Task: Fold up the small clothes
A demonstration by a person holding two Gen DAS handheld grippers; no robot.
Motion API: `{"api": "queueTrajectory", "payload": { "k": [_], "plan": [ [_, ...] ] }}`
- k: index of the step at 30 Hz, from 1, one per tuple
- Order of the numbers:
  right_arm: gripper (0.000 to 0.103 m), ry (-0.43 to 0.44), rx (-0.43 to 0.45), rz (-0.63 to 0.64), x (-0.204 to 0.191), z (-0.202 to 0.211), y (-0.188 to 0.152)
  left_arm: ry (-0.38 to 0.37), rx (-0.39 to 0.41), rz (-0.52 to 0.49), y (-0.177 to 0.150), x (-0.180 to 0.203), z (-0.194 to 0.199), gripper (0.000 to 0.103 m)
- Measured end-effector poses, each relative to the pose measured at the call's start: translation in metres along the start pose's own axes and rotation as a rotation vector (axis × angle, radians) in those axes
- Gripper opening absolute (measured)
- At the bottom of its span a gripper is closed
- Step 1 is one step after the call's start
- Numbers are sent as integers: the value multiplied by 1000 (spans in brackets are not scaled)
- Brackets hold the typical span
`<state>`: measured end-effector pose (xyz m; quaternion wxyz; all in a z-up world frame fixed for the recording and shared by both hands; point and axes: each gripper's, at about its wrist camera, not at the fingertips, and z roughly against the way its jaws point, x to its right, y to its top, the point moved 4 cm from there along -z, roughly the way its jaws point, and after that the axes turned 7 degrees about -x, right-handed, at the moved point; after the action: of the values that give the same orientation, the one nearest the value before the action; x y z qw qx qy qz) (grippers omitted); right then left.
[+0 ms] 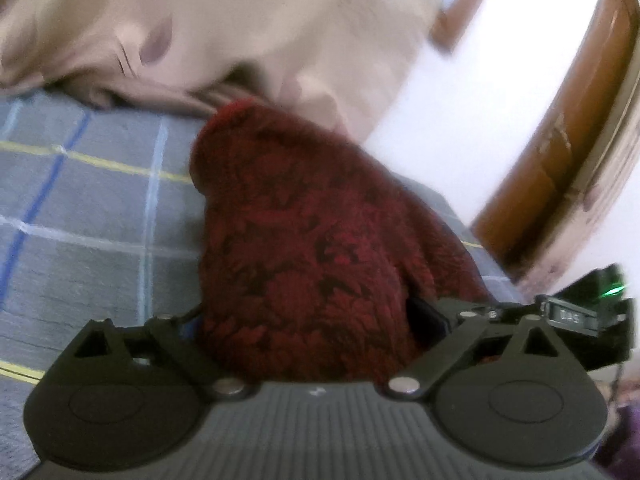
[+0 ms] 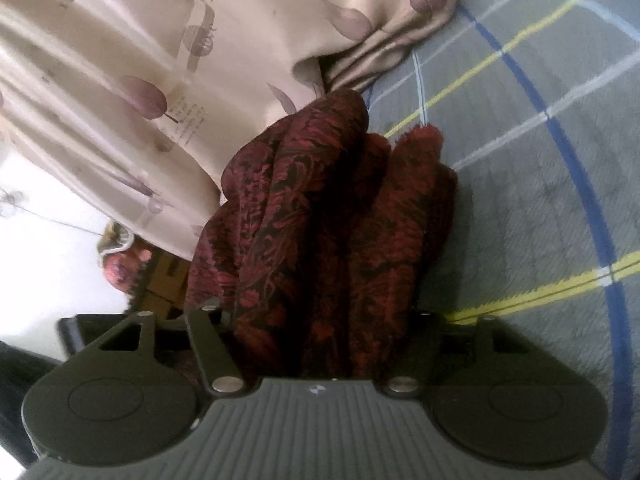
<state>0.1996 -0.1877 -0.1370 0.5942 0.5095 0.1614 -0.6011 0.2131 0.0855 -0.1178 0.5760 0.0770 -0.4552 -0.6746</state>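
Observation:
A dark red cloth with a black leaf pattern [image 1: 304, 240] fills the space between my left gripper's jaws and hangs forward over the grey plaid bed sheet [image 1: 88, 208]. My left gripper [image 1: 308, 332] is shut on it; the fingertips are hidden by the cloth. In the right wrist view the same red cloth [image 2: 320, 232] is bunched in folds and held by my right gripper [image 2: 320, 332], which is shut on it, fingertips hidden. The cloth is lifted off the plaid sheet [image 2: 540, 184].
A beige satin quilt with purple leaf prints [image 1: 208, 28] [image 2: 140, 60] lies bunched at the far side of the bed. A brown wooden door frame [image 1: 568, 128] and bright floor lie to the right. A black device with a green light [image 1: 600, 300] is near the left gripper.

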Motion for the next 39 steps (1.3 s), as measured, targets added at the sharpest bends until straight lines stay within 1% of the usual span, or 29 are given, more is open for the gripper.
{"api": "queueTrajectory", "payload": {
  "k": [2,4,5,6,7,8,9,10,12,14,16,18,20,21,25,26,28,29,32,33,35,36,39],
  "plan": [
    [75,-52,38,50,-7,4,-2,82,48,-25,-3,6,12,100],
    [75,-111,85,112,-20,12,-6,170,138,-59,-6,14,32,100],
    [78,-142,118,149,-28,18,-10,195,179,-78,-9,18,41,100],
    [84,-178,155,189,-36,26,-14,228,226,-94,-11,24,53,101],
    [88,-222,213,247,-48,37,-20,264,259,-100,-13,29,62,103],
    [96,-252,259,291,-56,46,-25,317,284,-99,-15,33,70,103],
    [102,-281,315,339,-66,58,-34,360,294,-97,-17,38,76,103],
    [103,-310,371,383,-77,68,-44,379,301,-100,-19,44,82,103],
    [103,-371,437,454,-94,82,-62,399,336,-109,-26,52,93,103],
    [103,-454,488,515,-108,89,-84,459,371,-124,-34,63,102,103],
    [103,-515,524,537,-113,95,-101,516,411,-151,-40,77,109,103],
    [103,-580,588,532,-119,97,-117,546,393,-156,-41,85,112,103],
    [103,-620,629,527,-122,101,-128,553,376,-117,-40,87,115,103],
    [103,-622,635,528,-124,103,-132,544,381,-96,-41,87,118,103],
    [103,-634,638,525,-131,105,-139,501,454,-13,-41,79,134,103],
    [103,-633,636,527,-132,105,-139,486,454,22,-43,76,139,103],
    [103,-627,632,533,-135,106,-142,488,436,98,-43,68,143,103],
    [103,-621,624,537,-137,106,-143,499,418,97,-44,66,144,103],
    [103,-609,614,540,-143,106,-148,630,366,14,-43,71,145,103],
    [103,-604,612,542,-144,106,-149,652,358,-29,-43,75,145,103],
    [103,-592,608,553,-148,106,-151,651,365,-80,-45,82,147,103],
    [103,-586,606,554,-149,106,-152,646,368,-89,-45,85,148,103],
    [103,-576,600,558,-151,107,-155,629,345,-75,-43,89,148,103]
  ]
}}
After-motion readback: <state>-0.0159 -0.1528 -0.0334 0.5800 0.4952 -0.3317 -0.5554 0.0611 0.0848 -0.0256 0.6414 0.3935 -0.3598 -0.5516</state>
